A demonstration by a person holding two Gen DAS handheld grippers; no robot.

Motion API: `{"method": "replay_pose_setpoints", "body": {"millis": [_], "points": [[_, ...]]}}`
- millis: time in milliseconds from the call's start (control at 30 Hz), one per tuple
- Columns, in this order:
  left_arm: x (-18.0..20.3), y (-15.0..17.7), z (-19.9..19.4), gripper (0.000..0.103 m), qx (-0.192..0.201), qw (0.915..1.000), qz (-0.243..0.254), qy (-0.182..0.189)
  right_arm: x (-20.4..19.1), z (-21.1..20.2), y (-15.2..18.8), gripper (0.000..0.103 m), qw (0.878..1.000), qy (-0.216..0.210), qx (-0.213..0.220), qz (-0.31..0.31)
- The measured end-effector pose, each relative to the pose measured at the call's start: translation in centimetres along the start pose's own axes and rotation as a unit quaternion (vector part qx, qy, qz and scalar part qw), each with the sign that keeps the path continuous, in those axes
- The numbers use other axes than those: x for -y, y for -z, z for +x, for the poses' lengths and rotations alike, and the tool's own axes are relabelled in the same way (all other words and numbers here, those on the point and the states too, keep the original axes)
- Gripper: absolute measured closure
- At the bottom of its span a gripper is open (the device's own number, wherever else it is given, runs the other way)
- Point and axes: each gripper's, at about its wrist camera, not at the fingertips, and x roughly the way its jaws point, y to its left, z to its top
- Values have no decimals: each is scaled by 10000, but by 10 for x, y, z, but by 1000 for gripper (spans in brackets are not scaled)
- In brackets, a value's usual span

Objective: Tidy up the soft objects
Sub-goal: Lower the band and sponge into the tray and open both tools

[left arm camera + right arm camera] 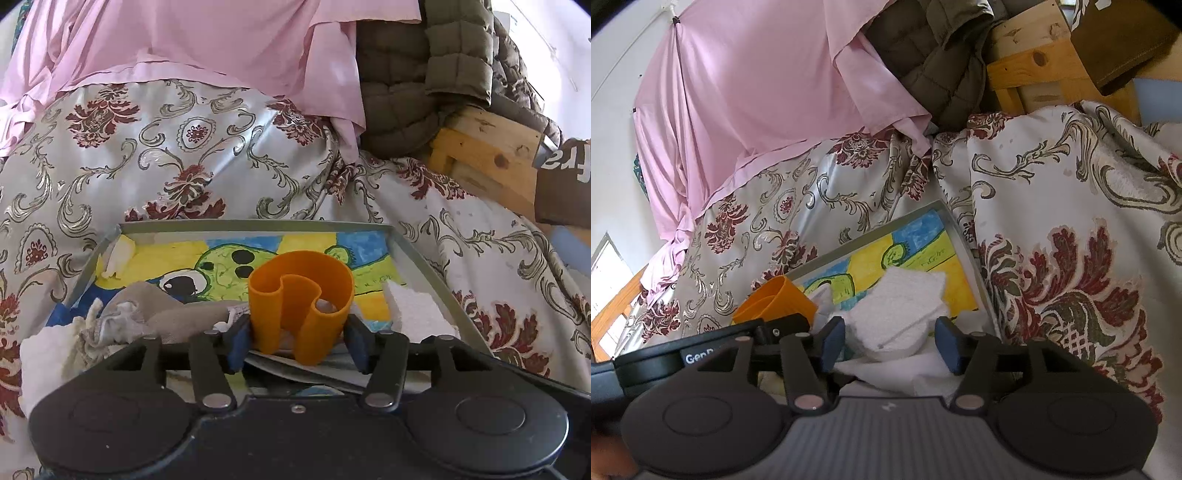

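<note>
Left gripper (298,341), bottom centre, released around an orange curled cup (300,302), pads apart from it. Right gripper (891,343) released, white foam block (897,314) between pads. Both objects in grey tray (221,225) with grey cloth (166,317) lower left.

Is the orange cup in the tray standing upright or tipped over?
Upright. The orange cup stands in the tray with its open mouth facing up, between the left gripper's fingers; its soft wall is folded inward.
</note>
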Motion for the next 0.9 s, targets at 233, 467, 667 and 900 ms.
{"method": "replay_pose_setpoints", "body": {"millis": [233, 467, 667, 900], "points": [[-1, 2, -4, 39, 69, 10000, -21, 2, -1, -5, -3, 39, 9999, 108, 26, -87], [2, 4, -11, 33, 156, 9998, 96, -75, -3, -18, -9, 29, 9991, 327, 109, -249], [0, 3, -22, 26, 225, 9997, 0, -83, -7, -33, -14, 23, 9978, 535, 184, -358], [-2, 5, -42, 22, 272, 9996, -57, -65, -15, -55, -18, 16, 9961, 671, 227, -518]]}}
